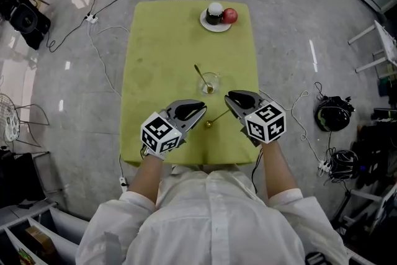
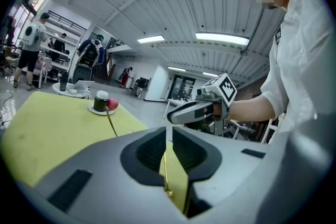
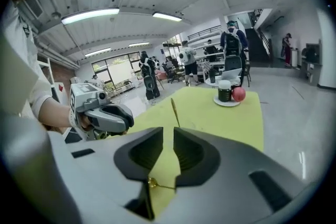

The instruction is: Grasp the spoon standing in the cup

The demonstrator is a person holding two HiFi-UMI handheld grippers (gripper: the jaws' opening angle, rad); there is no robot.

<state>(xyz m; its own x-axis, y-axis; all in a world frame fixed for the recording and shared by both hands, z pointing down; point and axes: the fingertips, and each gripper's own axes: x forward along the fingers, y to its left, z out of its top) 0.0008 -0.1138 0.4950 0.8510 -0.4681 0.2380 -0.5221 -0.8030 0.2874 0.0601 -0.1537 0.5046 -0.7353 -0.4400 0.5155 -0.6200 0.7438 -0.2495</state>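
The spoon, a gold one, is standing in the glass cup, its bowl down inside and its handle leaning up toward the far left. No jaw is touching it. The glass cup is sitting near the middle of the yellow-green table.

On the person's side of the cup, the left gripper is hovering to the near left and the right gripper to the near right. Their tips are angling toward each other, close but apart.

In the left gripper view the jaws are standing nearly together with a slim gap between them. The pads are pressing on nothing, and the cloth is showing through the gap. In the right gripper view the jaws are likewise standing a narrow way apart and gripping nothing. There the handle of the spoon in the cup is rising just beyond their tips.

A second spoon, also gold, is showing nearer the person than the cup, between the two grippers. Its rounded end is pointing toward the left gripper and its handle is running toward the right one. Both gripper views are catching it low in the gap; whether either gripper is touching it, I cannot tell.

Beyond the cup, at the table's far end, a saucer is carrying a dark jar with a pale lid and a red apple right beside it.
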